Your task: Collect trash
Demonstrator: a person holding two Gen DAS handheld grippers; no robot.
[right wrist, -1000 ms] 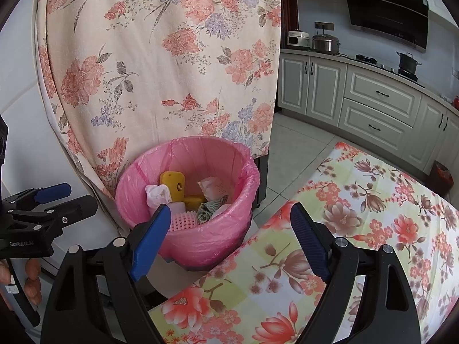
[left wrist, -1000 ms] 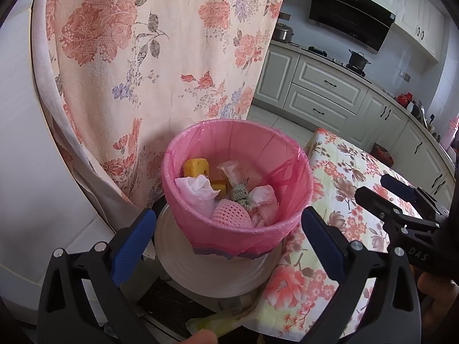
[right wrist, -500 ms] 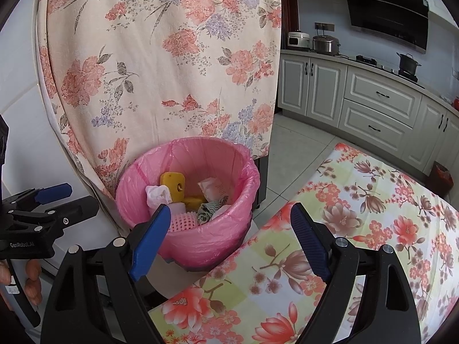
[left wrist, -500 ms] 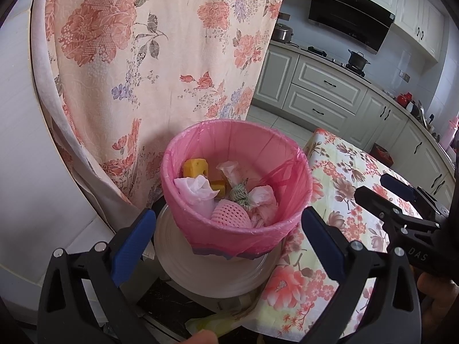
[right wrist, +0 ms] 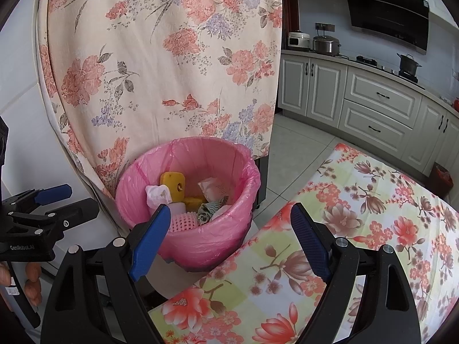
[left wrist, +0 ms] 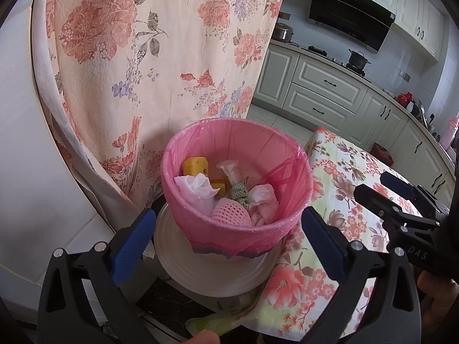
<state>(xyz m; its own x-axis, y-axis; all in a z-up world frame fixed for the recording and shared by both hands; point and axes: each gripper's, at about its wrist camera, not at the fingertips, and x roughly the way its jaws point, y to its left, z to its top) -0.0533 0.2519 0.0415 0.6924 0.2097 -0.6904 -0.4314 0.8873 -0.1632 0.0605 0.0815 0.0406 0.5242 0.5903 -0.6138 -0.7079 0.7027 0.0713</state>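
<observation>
You hold your left gripper (left wrist: 226,240) level, aimed at the pink-lined bin (left wrist: 235,183), jaws wide and empty. Your right gripper (right wrist: 228,236) hovers beside it over the flowered worktop (right wrist: 358,220), jaws also wide and empty. The trash (left wrist: 226,193) sits inside the bin, just off the worktop's edge.

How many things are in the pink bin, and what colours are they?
Yellow sponge pieces: 2
White or pale crumpled tissues: 3
Pink foam net: 1
Green-and-white striped cloth: 1
Total seen in the bin: 7. More may be hidden underneath.
</observation>
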